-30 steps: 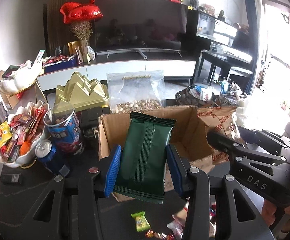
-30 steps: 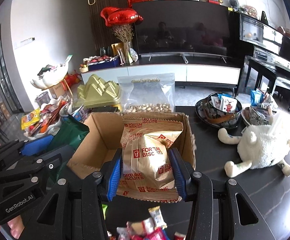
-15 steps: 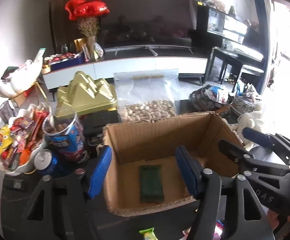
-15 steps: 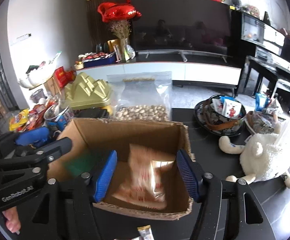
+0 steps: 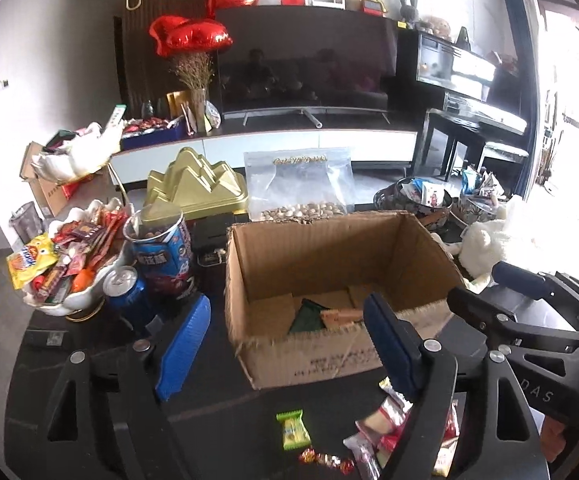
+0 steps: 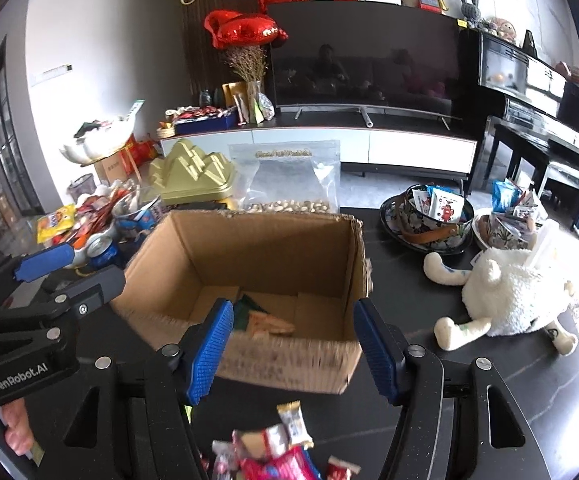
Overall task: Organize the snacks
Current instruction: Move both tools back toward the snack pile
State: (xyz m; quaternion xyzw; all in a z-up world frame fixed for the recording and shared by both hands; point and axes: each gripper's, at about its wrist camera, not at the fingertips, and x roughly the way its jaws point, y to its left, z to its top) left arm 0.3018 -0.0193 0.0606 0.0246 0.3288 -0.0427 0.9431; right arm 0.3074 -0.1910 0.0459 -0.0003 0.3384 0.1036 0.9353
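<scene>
Left gripper [image 5: 285, 344]: jaws opening, nothing between the blue pads; its body reads "GenRobot.AI" in the right wrist view.
Right gripper [image 6: 293, 344]: jaws apart, empty; "DAS" shows on its body in the left wrist view.
Cardboard box [image 5: 329, 248]: open, just beyond both grippers; printing on its front too blurred to read.
Green packet [image 5: 305, 316]: on the box floor, touching a tan packet [image 5: 341, 315].
Loose sweets [image 5: 293, 429]: on the dark table [image 5: 217, 396] before the box.
Yellow bag [image 5: 29, 264]: in the white dish, lettering unclear.
</scene>
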